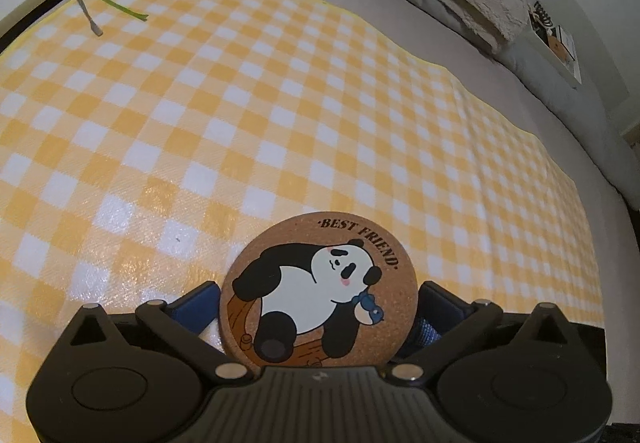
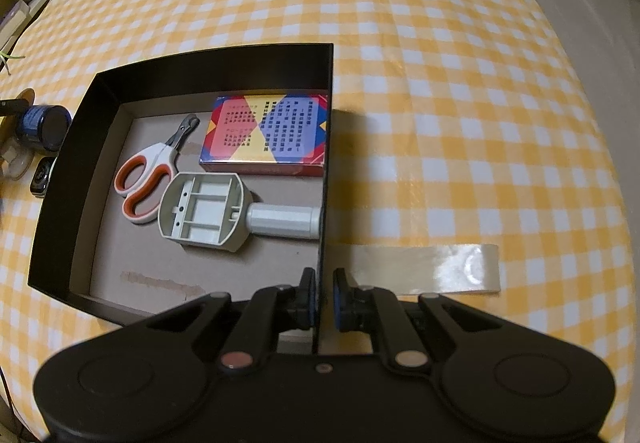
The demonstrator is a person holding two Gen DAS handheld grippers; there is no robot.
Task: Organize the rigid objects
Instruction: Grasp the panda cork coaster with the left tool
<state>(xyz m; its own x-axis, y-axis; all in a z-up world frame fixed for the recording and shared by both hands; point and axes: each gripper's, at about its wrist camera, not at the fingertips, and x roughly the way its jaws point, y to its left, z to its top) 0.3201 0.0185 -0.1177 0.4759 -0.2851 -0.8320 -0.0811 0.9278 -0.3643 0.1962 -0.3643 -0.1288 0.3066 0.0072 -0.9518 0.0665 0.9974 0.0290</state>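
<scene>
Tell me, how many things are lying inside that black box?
3. The clippers lie at the left, the card box in the far right corner, and the grey tool in front of both. The gripper hides the box's near corner.

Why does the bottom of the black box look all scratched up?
The black box has a cardboard floor with torn patches near the front, as if tape was peeled off. A loose tape strip is stuck on the checked cloth beside it.
</scene>
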